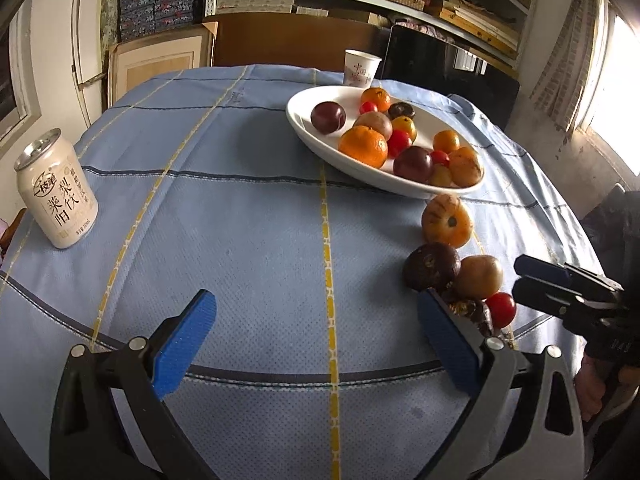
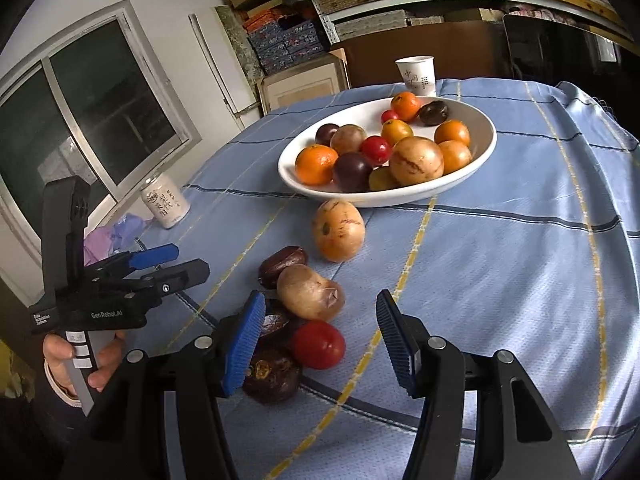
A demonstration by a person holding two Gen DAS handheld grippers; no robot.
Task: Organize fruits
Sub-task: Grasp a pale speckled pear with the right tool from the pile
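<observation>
A round table under a blue checked cloth [image 1: 256,216] stands before shelves stacked with boxes. On it sits a white oval plate [image 2: 404,196] heaped with oranges, plums and cherry tomatoes, a paper cup [image 2: 417,75] behind it and a drink can [image 1: 56,194] well apart to the left. Near the table's edge lie loose fruits: an orange-brown fruit [image 2: 338,231] just beside the plate, a tan fruit [image 2: 308,292], dark ones and a red cherry tomato [image 2: 318,344]. The left gripper [image 1: 316,332] is spread wide over bare cloth; the right gripper [image 2: 320,336] is spread too, its fingers flanking the tomato, apart from it.
</observation>
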